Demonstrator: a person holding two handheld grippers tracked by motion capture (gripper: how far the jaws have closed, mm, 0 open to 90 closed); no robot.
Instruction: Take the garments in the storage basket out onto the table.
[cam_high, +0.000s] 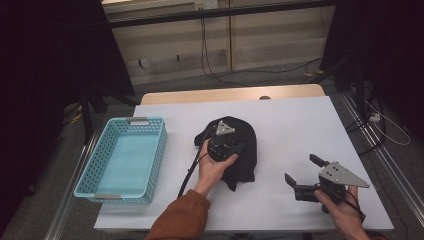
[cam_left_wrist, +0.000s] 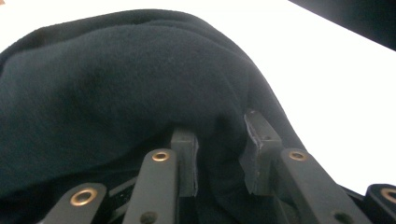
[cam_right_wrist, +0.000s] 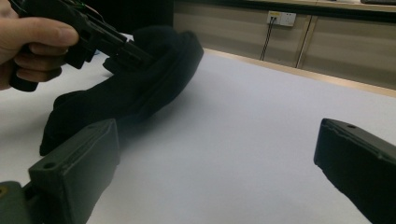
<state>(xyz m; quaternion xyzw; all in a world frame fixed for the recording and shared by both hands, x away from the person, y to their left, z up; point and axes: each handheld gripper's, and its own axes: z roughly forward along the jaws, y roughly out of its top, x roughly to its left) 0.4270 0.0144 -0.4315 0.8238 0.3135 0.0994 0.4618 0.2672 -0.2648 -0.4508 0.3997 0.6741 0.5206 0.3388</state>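
Observation:
A black cloth item (cam_high: 246, 137) lies bunched on the white table cover (cam_high: 300, 120), a little left of the middle. My left gripper (cam_high: 223, 146) points down into it from above, held by a hand. In the left gripper view the dark fabric (cam_left_wrist: 116, 84) bulges in front of the left gripper (cam_left_wrist: 219, 137), and a fold sits pinched between the two pads. My right gripper (cam_high: 301, 169) rests near the front right of the table, held by the other hand. The right gripper (cam_right_wrist: 217, 163) is wide open, and between its jaws is just table. Its view also shows the cloth (cam_right_wrist: 135, 88) and the left gripper (cam_right_wrist: 107, 39) farther off.
A light blue perforated basket (cam_high: 159, 150) stands empty at the left side of the table. A wooden table edge (cam_high: 230, 94) runs along the back. Cables trail on the floor (cam_high: 240, 75) behind, and a wall socket (cam_right_wrist: 281, 17) sits on the far wall.

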